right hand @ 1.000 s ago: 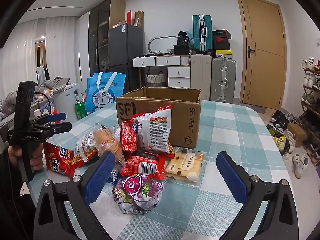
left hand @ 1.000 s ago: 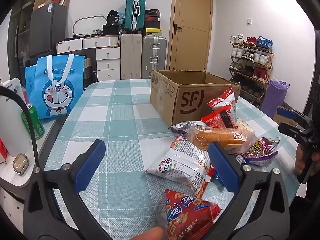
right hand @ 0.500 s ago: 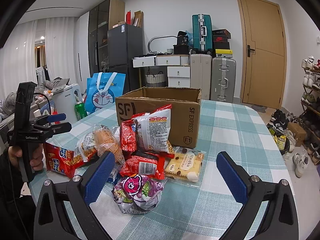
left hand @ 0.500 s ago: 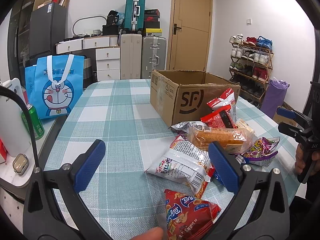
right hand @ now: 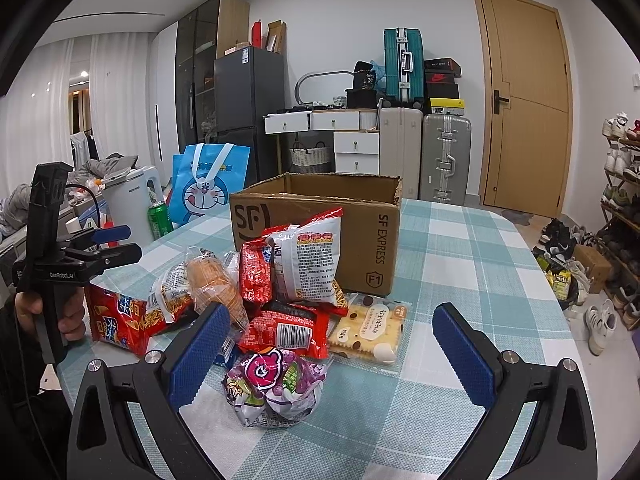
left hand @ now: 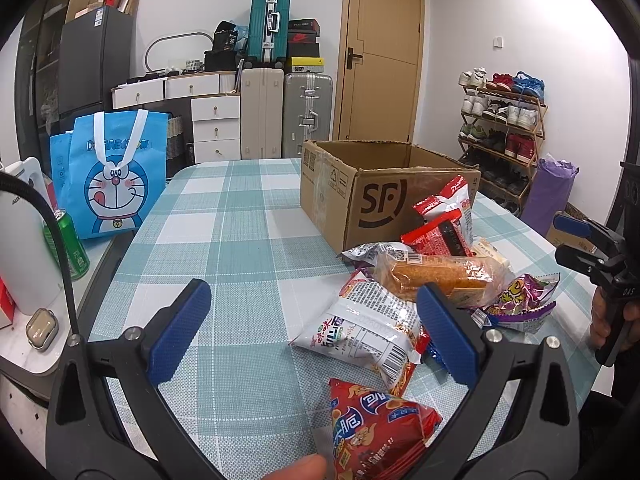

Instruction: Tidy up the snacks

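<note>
- left gripper (left hand: 312,332) hangs low over the counter (left hand: 224,216) with jaws spread wide and nothing between them; a red snack bag (left hand: 376,428) lies just under it at the near edge, likely the easiest first pick
- right gripper (right hand: 328,352) is likewise wide open and empty, aimed at the pile from the other side; a purple candy pack (right hand: 276,384) lies between its fingers but lower down on the counter, not gripped
- snacks are heaped on the checked cloth in front of the cardboard box (right hand: 320,216); none seen inside the box, though its floor is hidden from both views
- white chip bag (right hand: 308,260) and a small red packet (right hand: 256,276) lean upright against the box's front wall; propped there, so they may slide if a neighbour is pulled
- bread roll in clear wrap (left hand: 440,276) lies across the top of the heap, overlapping a white noodle pack (left hand: 368,328); lifting top items first avoids dragging the rest
- spotted cracker pack (right hand: 372,328) lies flat just beside the box corner, apart from the stack
- box top is open and flaps are out of the way; judged the destination, task judged not started
- blue cartoon tote (left hand: 116,176) and green can (left hand: 68,248) stand off the counter's left edge; judged unrelated
</note>
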The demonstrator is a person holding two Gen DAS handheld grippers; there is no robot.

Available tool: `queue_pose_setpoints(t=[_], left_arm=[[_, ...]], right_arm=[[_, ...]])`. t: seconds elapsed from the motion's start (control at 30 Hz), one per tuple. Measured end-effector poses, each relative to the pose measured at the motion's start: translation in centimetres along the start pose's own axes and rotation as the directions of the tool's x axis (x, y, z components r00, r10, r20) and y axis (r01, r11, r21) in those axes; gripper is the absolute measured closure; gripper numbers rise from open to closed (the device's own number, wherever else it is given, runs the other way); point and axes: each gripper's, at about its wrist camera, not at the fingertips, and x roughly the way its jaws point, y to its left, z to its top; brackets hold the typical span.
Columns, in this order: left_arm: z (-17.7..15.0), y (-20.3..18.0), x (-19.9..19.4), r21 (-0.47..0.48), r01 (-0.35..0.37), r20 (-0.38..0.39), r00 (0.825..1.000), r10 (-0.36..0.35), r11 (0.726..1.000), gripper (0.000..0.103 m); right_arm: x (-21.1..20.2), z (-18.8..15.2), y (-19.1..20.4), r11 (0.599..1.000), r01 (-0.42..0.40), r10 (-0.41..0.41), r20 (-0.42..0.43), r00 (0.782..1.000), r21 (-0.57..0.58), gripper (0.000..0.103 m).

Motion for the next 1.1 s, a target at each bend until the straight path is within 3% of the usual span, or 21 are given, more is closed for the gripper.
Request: queue_pose_setpoints(t=[1.1], left_arm=[[0.12,0.10,-0.27,-0.001,-0.008,0.008,1.000,0.008,1.000,0.000]], right_arm=[[0.26,-0.18,-0.03,0.999,0.033,-0.033,-0.025,0.999,-0.010,0.000]])
